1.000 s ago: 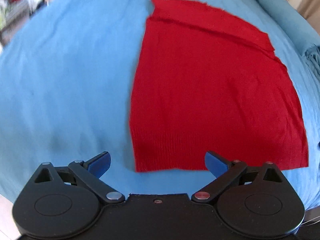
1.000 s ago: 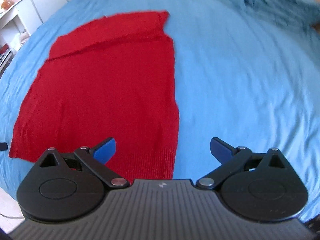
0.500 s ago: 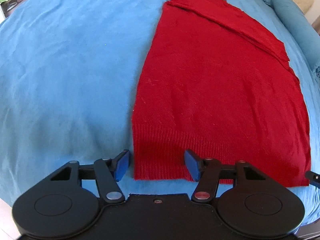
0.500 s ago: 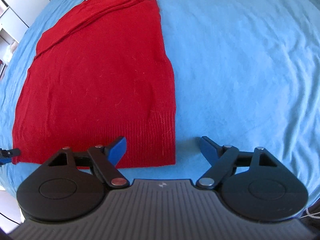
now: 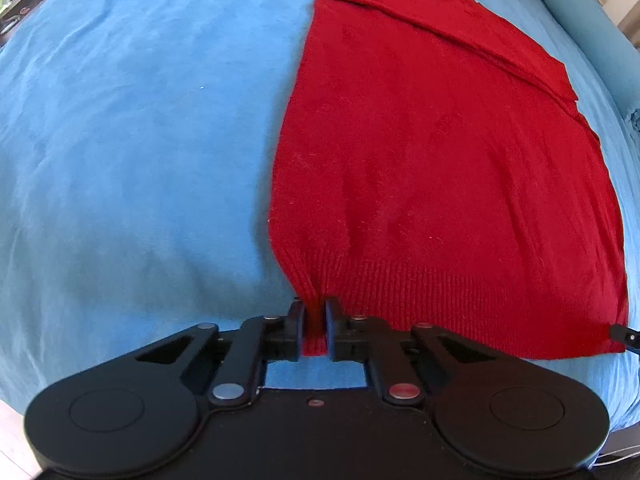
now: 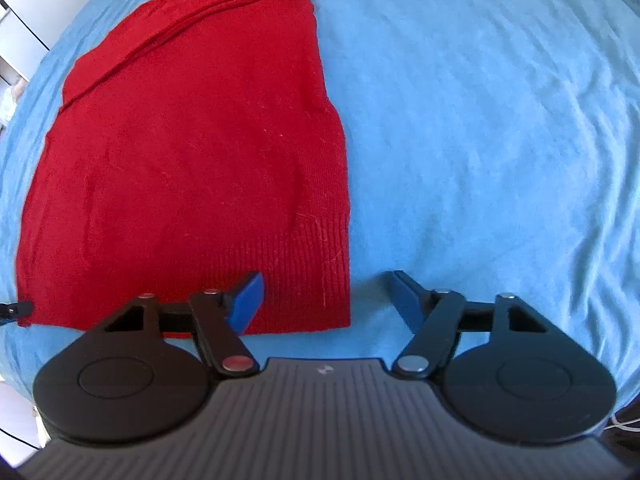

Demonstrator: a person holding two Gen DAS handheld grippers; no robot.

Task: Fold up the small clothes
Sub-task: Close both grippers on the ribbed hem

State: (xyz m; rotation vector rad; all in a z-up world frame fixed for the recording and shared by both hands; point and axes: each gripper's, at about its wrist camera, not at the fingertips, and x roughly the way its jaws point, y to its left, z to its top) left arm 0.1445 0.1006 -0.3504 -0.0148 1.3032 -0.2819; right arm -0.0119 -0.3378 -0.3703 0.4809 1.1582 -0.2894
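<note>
A red knit garment (image 5: 440, 160) lies flat on a blue bedsheet (image 5: 120, 160), ribbed hem toward me. My left gripper (image 5: 315, 330) is shut on the hem's near left corner, bunching the cloth between the fingers. In the right wrist view the red garment (image 6: 192, 152) fills the left half. My right gripper (image 6: 326, 300) is open and straddles the hem's near right corner; its left finger (image 6: 248, 300) is over the ribbing, its right finger (image 6: 406, 300) over the sheet.
The blue sheet (image 6: 500, 140) spreads wide to the right of the garment. A blue pillow or bolster (image 5: 588, 24) lies at the far right. White furniture (image 6: 24, 28) stands beyond the bed's left edge.
My left gripper has moved in and closed on the hem's left corner. My right gripper has come down nearer the right corner and narrowed slightly, still open.
</note>
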